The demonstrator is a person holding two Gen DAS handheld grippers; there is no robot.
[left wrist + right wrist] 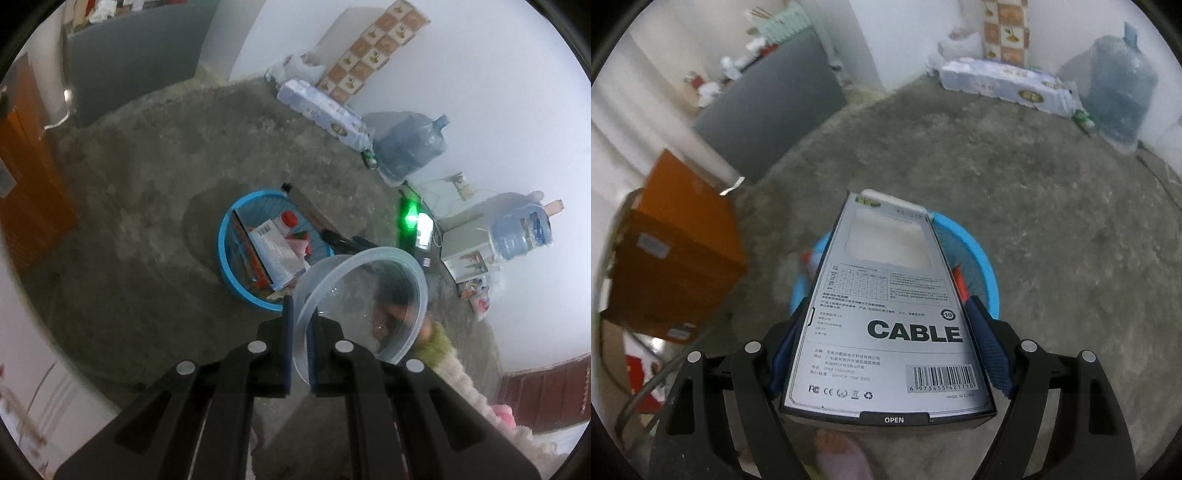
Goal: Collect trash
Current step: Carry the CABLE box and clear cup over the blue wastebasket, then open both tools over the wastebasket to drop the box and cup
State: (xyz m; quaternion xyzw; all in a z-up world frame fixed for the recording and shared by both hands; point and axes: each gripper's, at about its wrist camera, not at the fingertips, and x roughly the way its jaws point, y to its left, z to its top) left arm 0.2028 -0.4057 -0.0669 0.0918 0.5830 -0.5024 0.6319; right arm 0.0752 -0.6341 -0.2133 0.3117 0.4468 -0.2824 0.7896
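Note:
A blue waste basket [229,273] stands on the concrete floor and holds a carton [275,254], a red-capped bottle [289,220] and other trash. My left gripper [300,332] is shut on the rim of a clear plastic bowl [364,299], held in the air to the right of and nearer than the basket. In the right wrist view my right gripper [886,332] is shut on a grey cable box [886,306], held flat above the same blue basket [982,273], which it mostly hides.
An orange cardboard box [676,251] is at the left. Water jugs [410,146], a pack of tissue rolls [325,109] and a tiled box [373,48] line the far wall. A device with a green light [410,219] and cables lie at right.

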